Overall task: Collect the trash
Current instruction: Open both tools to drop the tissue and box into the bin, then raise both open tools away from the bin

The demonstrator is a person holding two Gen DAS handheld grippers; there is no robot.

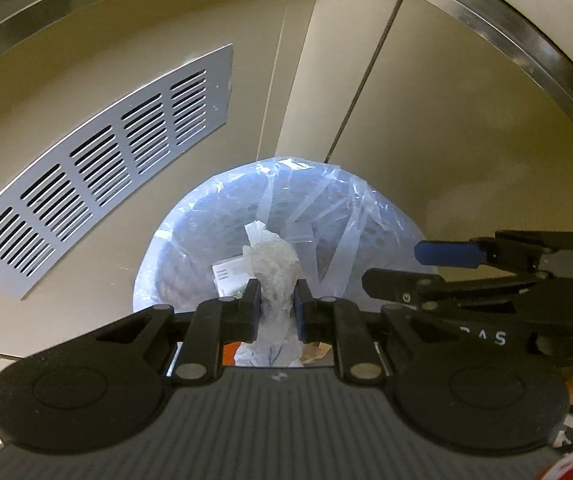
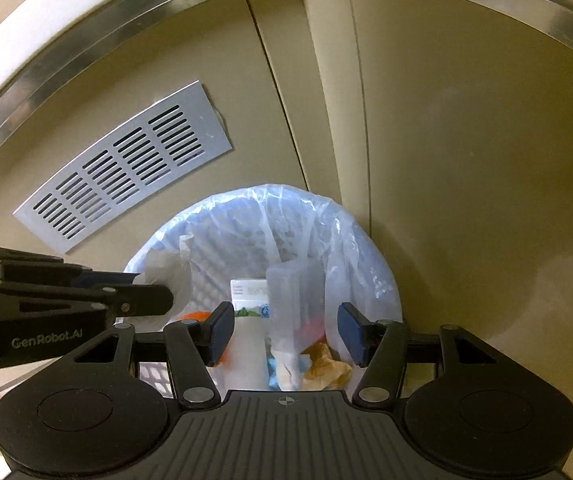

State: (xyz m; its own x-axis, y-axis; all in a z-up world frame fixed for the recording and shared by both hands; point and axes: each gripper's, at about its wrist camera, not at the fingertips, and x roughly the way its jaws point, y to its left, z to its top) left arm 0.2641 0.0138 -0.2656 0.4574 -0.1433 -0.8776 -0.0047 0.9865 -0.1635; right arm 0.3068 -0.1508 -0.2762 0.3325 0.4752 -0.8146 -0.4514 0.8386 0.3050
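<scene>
Glossy clear plastic liner [image 2: 350, 240], crumpled paper [image 1: 274, 268], matt metal vent [image 2: 126, 168].

Black on both grippers, left gripper [image 1: 277, 312] and right gripper [image 2: 284, 334], with blue pads [image 2: 348, 334] and grey ribbed bodies. Crumpled white, half see-through, on the wrapper [image 1: 274, 268] pinched over the bin [image 2: 370, 280]. Pale bluish clear liner [image 1: 326, 200] over a perforated white bin wall. Inside the bin: a white carton [image 2: 248, 292] with green and blue print, orange scraps, tan paper. Behind the bin, beige cabinet fronts [image 2: 466, 160]; left of it, a silver-grey vent [image 2: 126, 168] with 4 blocks of dark slots.
</scene>
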